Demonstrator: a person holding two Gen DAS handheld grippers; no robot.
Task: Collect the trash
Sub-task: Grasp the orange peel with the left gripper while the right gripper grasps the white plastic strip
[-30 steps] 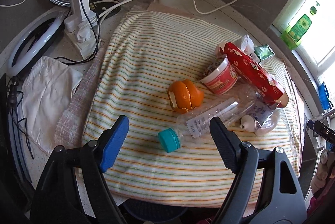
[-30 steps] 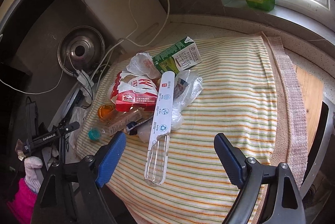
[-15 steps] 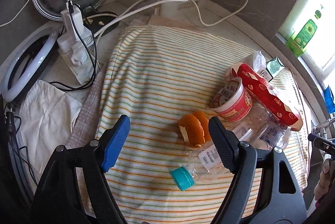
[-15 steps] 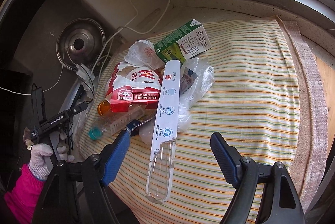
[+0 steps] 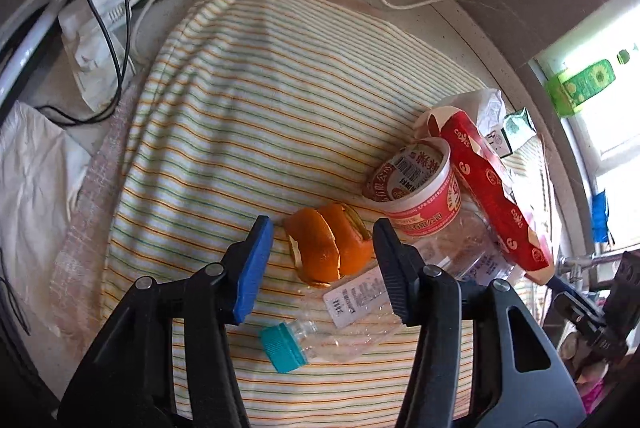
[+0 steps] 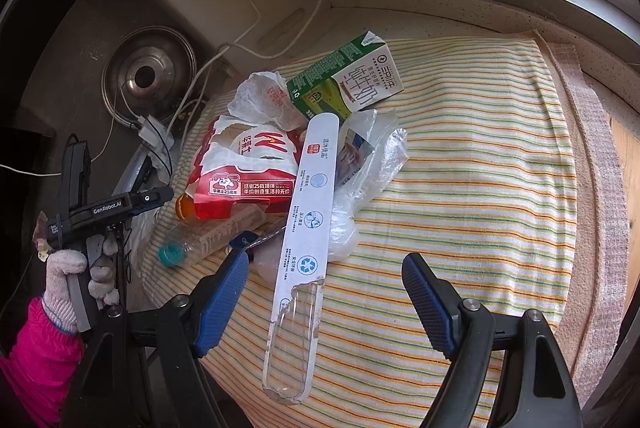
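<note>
**Left jaws narrowing around the peel**

My left gripper has just been closing its jaws, and the orange peel sits between my fingers; a gap still shows on the blue pad's side, and I cannot tell whether the black pad touches it. Just below my fingertips lies a crushed clear bottle with a teal cap, its label passing behind my black finger. Beyond that finger, a red-and-white cup lies on its side, and a long red carton runs past it. All of it rests on a striped cloth.

My right gripper stands with its jaws wide apart, gripping nothing. Between my fingers is the clear end of a long white-labelled tube, reaching away toward the pile. Past it sit a crumpled clear bag, a red-and-white wrapper and a green milk carton. Off past my blue finger, a gloved hand holds the other gripper's handle.
</note>
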